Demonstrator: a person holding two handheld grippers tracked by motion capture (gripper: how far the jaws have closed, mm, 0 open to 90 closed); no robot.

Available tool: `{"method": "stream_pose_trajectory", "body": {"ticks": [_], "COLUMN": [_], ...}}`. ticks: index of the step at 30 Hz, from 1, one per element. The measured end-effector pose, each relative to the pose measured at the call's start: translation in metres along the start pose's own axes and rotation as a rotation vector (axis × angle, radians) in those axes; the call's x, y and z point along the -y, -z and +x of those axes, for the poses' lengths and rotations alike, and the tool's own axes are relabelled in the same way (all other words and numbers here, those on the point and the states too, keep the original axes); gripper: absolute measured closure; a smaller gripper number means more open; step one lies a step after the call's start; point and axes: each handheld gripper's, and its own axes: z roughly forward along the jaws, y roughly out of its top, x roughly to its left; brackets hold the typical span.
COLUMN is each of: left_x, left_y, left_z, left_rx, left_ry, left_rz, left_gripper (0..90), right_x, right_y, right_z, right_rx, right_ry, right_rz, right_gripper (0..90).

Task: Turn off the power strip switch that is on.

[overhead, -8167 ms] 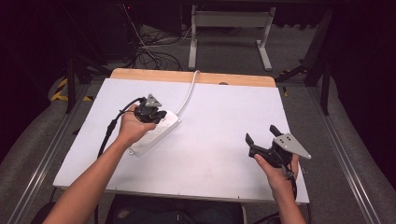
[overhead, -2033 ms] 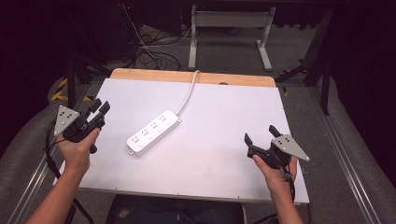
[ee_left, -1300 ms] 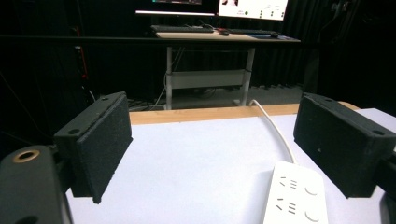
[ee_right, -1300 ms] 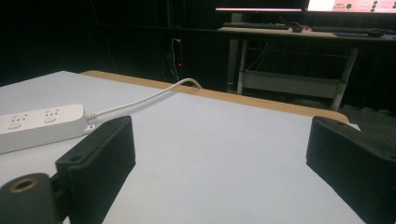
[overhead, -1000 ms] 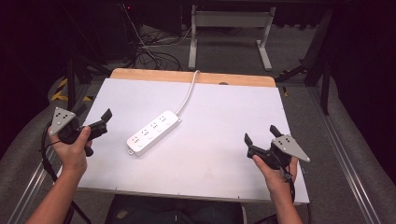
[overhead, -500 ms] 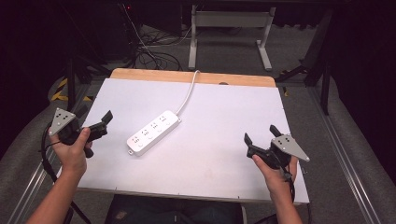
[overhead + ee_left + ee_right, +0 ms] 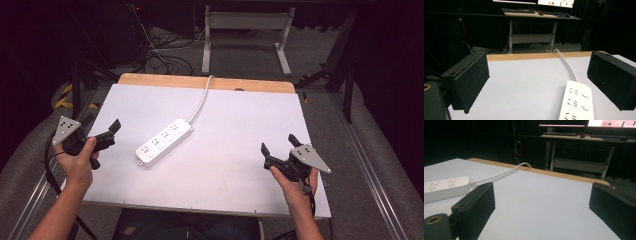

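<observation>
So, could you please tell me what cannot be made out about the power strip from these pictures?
- Power strip: socket markings too small in the high view.
- Its near end: cut off by the bottom edge in the left gripper view.
- Its cable: the plug end drops behind the table's far edge.

White power strip (image 7: 165, 142) with a white cord (image 7: 201, 99), white desk (image 7: 235, 130) with a wooden edge, both hand-held grippers black with grey plates.

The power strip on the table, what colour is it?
White; the power strip shows best in the high view.
</observation>
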Motion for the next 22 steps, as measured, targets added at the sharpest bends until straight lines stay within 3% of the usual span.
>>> {"method": "stream_pose_trajectory", "body": {"ticks": [22], "left_x": [0.0038], "left_y": [-0.008], "left_z": [0.0033], "left_rx": [0.011], "left_ry": [0.012], "left_rz": [0.027], "left_gripper": [4.5], "right_x": [0.0043], "right_y": [-0.0054], "right_z": [-0.0032], "right_rx": [-0.018], "right_ry": [-0.003], "right_rz": [0.012], "right_gripper": [7.2]}}
